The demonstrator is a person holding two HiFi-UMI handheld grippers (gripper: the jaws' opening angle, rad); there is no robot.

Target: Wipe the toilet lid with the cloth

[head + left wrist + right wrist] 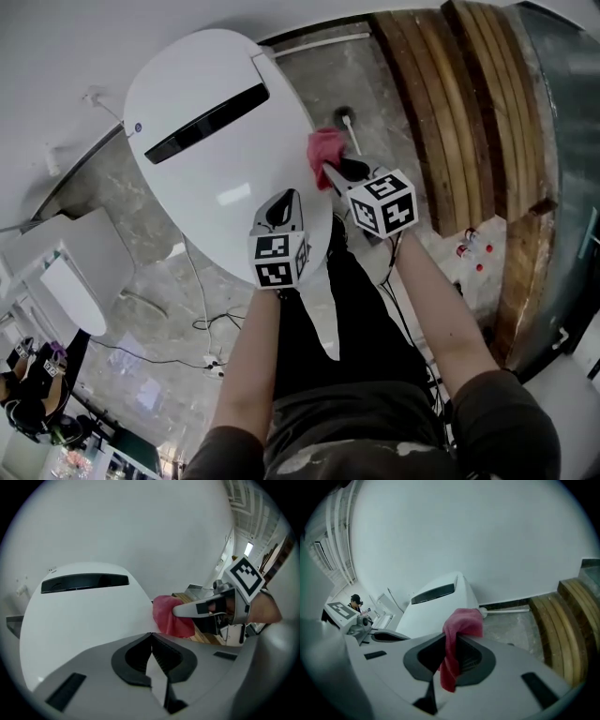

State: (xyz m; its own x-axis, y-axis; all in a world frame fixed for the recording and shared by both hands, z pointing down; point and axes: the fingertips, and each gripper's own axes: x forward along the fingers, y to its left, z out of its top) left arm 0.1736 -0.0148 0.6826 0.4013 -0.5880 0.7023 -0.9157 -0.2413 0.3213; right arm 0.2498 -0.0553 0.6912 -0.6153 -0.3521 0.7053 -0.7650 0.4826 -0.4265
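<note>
Looking down, head view: both my forearms reach toward the white toilet lid, which is closed and has a dark slot near its back edge.
Left tongs: pressed together with nothing between them, over the front right part of the lid. I cannot tell whether they touch it.
Right tongs: pinching the cloth, a pink-red rag.
Cloth position: at the right edge of the lid, partly over the grey stone floor. I cannot tell whether it touches the lid.
Head view alone shows: curved wooden steps on the right, a thin cable lying on the floor to the left of my arms, and the marker cube on my left tongs.
Left gripper view alone shows: the jaw tips meeting in one closed line, and my right tongs from the side with the cloth bunched beyond their tips, at the rim of the lid.
Right gripper view alone shows: the cloth humped above the jaws, with a tail hanging down between them, and a distant person at the far left.
Toilet as a container: the lid is down, so the inside is hidden in every view.
</note>
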